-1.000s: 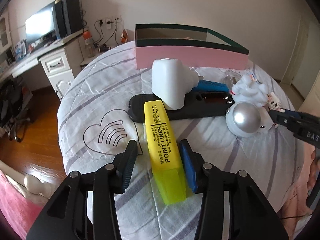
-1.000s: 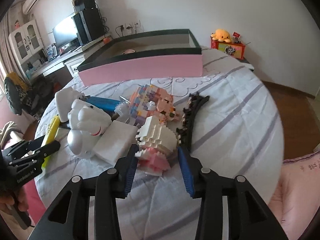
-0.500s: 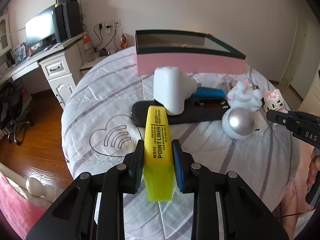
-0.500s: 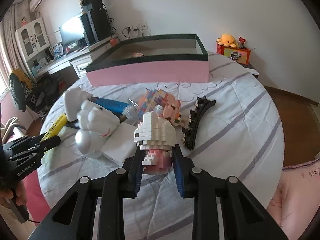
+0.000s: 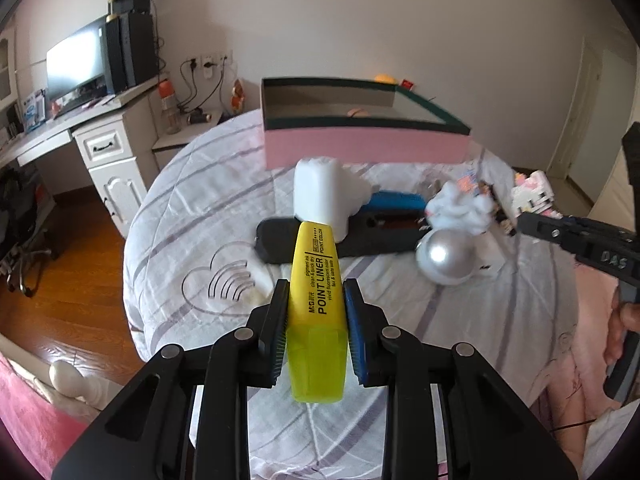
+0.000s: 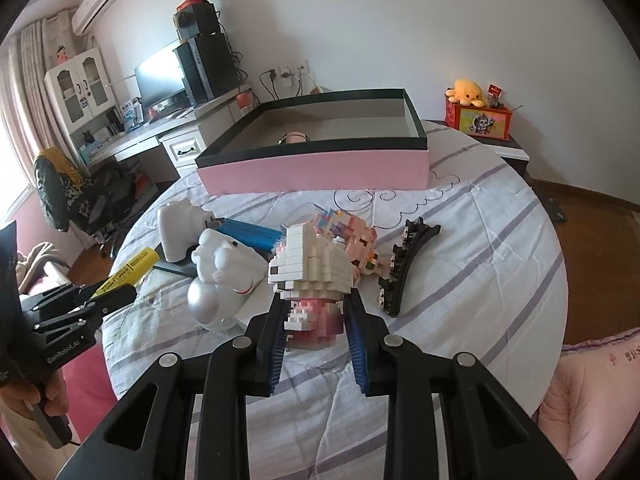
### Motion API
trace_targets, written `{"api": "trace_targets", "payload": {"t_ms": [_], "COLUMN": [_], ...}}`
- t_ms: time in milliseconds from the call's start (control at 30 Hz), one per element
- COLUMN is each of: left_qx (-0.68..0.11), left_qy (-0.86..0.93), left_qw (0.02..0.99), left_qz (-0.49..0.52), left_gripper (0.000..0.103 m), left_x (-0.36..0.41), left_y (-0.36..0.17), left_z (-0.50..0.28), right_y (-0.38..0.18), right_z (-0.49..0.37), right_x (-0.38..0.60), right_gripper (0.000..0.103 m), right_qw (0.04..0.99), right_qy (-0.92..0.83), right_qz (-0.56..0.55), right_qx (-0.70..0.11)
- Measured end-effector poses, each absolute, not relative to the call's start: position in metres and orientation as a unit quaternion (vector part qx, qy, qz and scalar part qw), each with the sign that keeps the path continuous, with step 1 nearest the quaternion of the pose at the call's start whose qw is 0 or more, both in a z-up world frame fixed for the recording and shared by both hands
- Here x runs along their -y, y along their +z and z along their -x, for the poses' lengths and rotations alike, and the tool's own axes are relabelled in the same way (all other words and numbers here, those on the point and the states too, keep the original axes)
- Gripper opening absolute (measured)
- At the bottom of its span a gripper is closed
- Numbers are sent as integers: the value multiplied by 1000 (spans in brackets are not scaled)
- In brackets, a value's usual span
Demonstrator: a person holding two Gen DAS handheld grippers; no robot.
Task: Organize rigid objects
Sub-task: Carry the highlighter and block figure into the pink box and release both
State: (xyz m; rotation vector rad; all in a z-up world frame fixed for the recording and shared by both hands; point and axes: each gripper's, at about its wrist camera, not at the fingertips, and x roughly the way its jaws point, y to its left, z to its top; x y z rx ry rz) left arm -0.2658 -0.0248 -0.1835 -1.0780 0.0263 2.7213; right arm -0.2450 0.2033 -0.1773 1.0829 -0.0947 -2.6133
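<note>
the left hand-held gripper is clenched on the yellow highlighter, lifted in front of the pink box: light, stiff, slick plastic, best taken mid-barrel. the right hand-held gripper clamps the brick figure, also before the box; likely fragile, so hold it by the base.

We're looking into a lived-in bedroom at home. A quilted striped bedspread is covering the work surface, a white desk is carrying a monitor and computer tower along the wall, an air conditioner is hanging up high, a glass-door cabinet is standing by the curtains, and a plush octopus is sitting on a red box over wooden flooring.
</note>
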Motion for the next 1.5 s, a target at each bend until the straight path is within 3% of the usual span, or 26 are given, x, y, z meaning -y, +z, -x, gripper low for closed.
{"api": "trace_targets", "payload": {"t_ms": [500, 933, 1200, 1500], "left_qx": [-40, -58, -43, -64], "left_qy": [943, 937, 914, 892], "left_qw": [126, 164, 182, 136], "left_qz": [305, 303, 360, 426], "left_gripper": [26, 26, 26, 26], "left_x": [-9, -33, -32, -30], "left_y": [-122, -88, -104, -150], "left_z": [303, 408, 502, 569], "right_y": [-145, -121, -134, -172], "right_z": [269, 351, 430, 495], "right_x": [-200, -196, -179, -160], "right_gripper": [28, 28, 28, 28], "right_qw": [177, 199, 193, 185], "right_qy": [-921, -919, -905, -868], "right_qz": [-347, -341, -379, -459], "right_qx": [25, 7, -15, -36]}}
